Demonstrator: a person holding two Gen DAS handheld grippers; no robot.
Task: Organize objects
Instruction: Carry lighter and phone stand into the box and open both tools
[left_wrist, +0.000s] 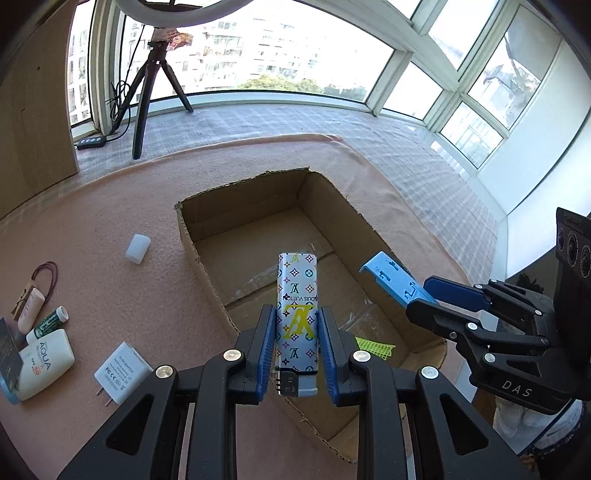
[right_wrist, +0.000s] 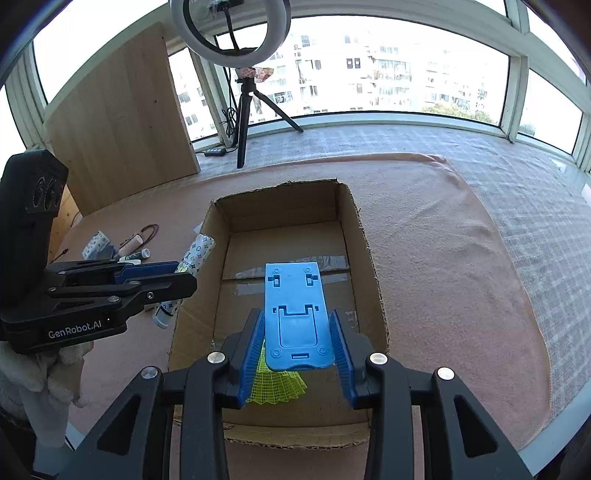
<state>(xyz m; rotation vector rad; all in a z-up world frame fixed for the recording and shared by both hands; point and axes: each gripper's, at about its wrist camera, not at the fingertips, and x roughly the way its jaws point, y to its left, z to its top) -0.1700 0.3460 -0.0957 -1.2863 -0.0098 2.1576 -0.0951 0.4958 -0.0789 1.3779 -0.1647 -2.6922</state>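
Your left gripper (left_wrist: 297, 343) is clamped on a silver patterned lighter (left_wrist: 297, 314), blue pads pressing both long sides, metal head end toward the wrist, other end pointing out over the open brown cardboard box (left_wrist: 258, 206).

Your right gripper (right_wrist: 297, 345) is clamped on a flat light-blue plastic phone stand (right_wrist: 295, 314); pads grip its rear edges & the rest sticks fwd above the box interior. Same stand shows in the left cam, held up at the box's right side.

Inside the box, near corner: a yellow-green mesh piece (right_wrist: 277, 384), partly hidden under the stand & right pads. Clear tape strip runs across the box floor.

Box sits on a pink cloth (left_wrist: 129, 192). Still on the cloth, left of the box: white wall charger w/ prongs (left_wrist: 120, 371), white "AQUA" tube (left_wrist: 42, 363), small green-and-white tube (left_wrist: 50, 323), pale pink tube (left_wrist: 31, 308), brown hair-tie loop (left_wrist: 46, 275), small white translucent cap (left_wrist: 137, 248).

Black tripod (left_wrist: 147, 88) w/ ring light stands by the window.
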